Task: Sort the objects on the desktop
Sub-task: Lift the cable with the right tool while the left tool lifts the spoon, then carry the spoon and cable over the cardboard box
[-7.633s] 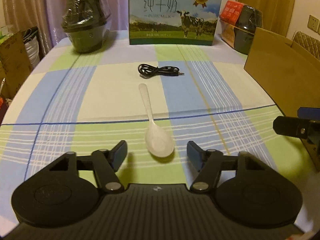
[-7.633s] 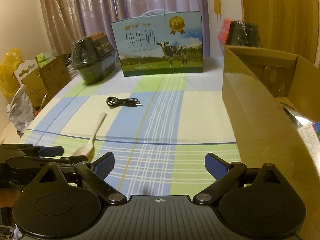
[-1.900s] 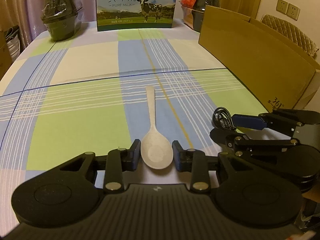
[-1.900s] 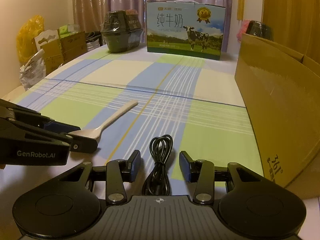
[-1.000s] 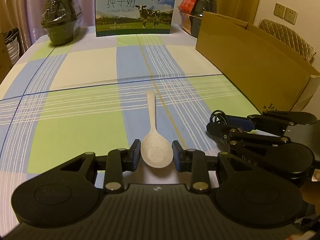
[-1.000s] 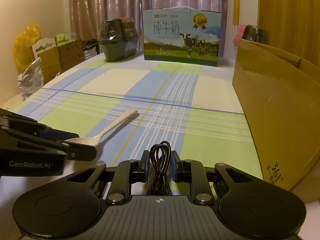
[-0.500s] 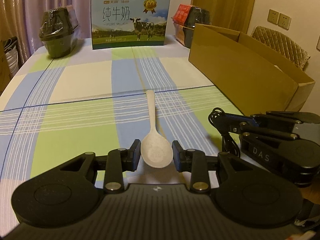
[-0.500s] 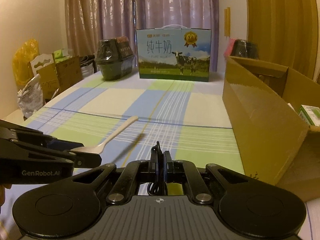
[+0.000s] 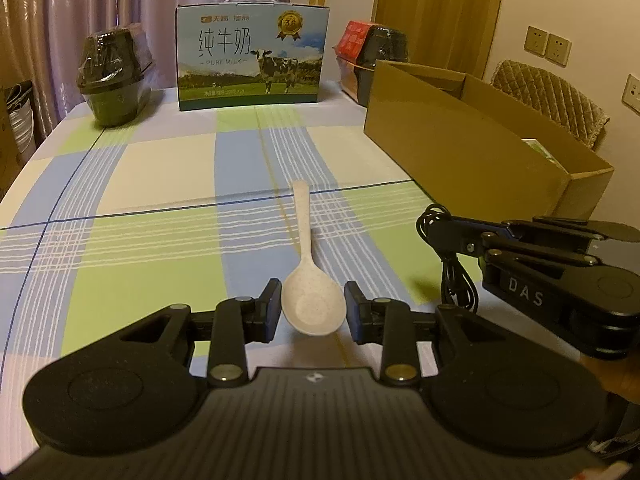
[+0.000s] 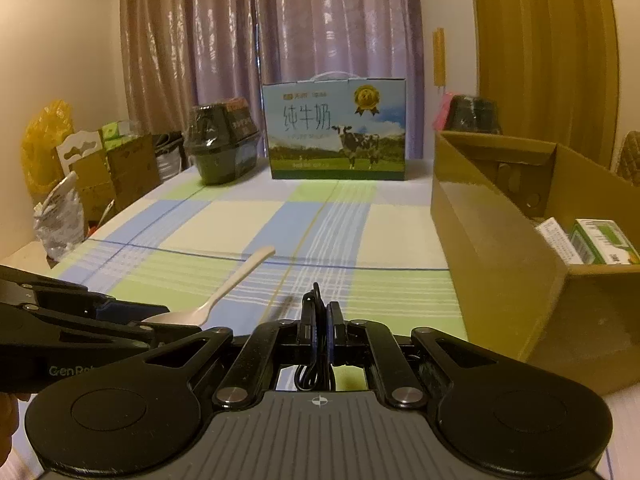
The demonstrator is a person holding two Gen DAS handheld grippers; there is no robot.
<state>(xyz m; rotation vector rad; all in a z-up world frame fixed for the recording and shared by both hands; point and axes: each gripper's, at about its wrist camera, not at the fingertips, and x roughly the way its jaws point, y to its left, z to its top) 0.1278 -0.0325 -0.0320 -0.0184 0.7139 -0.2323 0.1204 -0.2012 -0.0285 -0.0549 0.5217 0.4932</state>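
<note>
Grippers both loaded, lifted off the bench, box to the right.
Left hand-held gripper (image 9: 313,312) is clamped across the bowl of the pale speckled plastic spoon (image 9: 310,280), handle pointing forward, probably so it drops handle-first. Right hand-held gripper (image 10: 320,330) is pinched tight on the coiled black USB cable (image 10: 314,320); loose end dangles below the pads. Open brown cardboard box (image 10: 496,256) sits just right of it on the checked-cloth bench (image 9: 160,216), likely the drop target. Box contents mostly cut off: a green-and-white carton (image 10: 602,242) shows, rest hidden by the wall. Can't tell how much cable hangs under the right gripper. Milk carton case (image 9: 250,60) and the dark wrapped tubs look like background.
</note>
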